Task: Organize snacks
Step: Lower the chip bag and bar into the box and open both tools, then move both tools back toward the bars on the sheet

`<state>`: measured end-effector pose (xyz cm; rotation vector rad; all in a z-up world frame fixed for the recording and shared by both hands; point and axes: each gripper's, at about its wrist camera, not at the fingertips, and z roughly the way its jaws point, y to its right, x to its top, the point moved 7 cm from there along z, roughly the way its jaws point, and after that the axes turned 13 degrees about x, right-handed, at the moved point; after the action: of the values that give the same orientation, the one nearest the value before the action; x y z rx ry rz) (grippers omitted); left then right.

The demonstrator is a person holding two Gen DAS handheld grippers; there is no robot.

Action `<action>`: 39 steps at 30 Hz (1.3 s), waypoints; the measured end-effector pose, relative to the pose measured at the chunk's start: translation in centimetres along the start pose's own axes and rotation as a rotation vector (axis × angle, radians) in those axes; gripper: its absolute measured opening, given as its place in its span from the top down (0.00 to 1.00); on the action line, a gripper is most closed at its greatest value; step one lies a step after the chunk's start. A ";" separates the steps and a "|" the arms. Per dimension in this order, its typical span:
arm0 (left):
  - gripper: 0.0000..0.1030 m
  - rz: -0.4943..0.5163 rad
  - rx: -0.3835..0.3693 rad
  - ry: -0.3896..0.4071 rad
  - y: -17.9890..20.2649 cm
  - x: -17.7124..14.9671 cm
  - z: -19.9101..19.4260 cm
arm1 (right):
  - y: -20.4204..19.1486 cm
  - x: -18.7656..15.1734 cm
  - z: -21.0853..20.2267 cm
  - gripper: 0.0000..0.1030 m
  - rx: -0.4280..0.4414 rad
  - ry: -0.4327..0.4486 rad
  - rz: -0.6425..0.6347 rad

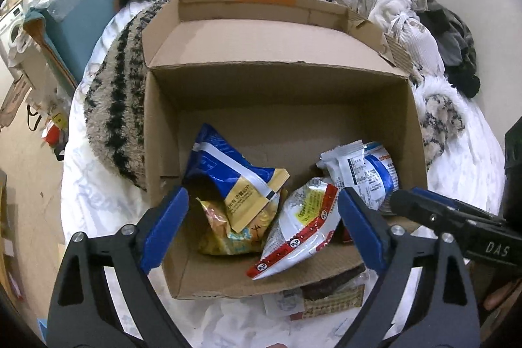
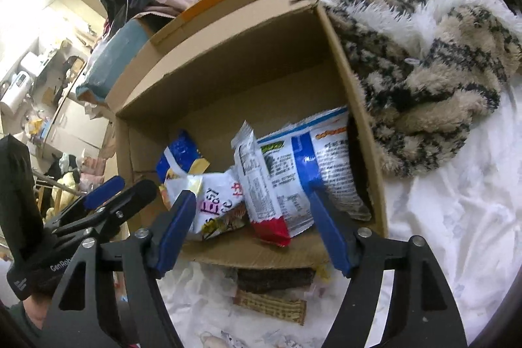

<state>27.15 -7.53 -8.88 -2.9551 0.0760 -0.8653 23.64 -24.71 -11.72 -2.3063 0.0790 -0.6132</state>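
Left wrist view: we hang both grippers, left and right, wide and empty over the cardboard box holding the snack packets, so next we fetch the wafer pack just outside its near wall.

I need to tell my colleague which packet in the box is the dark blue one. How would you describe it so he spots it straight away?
Find the open cardboard box on the white bedsheet. Inside, look to its near left corner, where the dark blue packet leans on a yellow packet. It alone is deep blue with a white diagonal stripe and a tan end; the packets beside it are mostly white.
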 end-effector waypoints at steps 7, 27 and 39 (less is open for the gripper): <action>0.11 0.025 0.025 0.021 0.3 -0.1 -0.2 | 0.5 0.0 -0.4 0.27 -0.010 0.012 0.016; 0.11 -0.053 0.107 0.117 -4.3 -1.2 -4.6 | -0.9 -0.2 -4.1 0.27 0.042 0.081 0.012; 0.11 -0.160 0.138 0.068 -8.1 -5.4 -6.6 | 1.8 -2.3 -9.6 0.27 0.042 0.187 0.169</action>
<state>19.32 0.61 -5.62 -2.8328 -0.2107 -0.9481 17.44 -31.70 -7.97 -2.1698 0.3434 -0.7341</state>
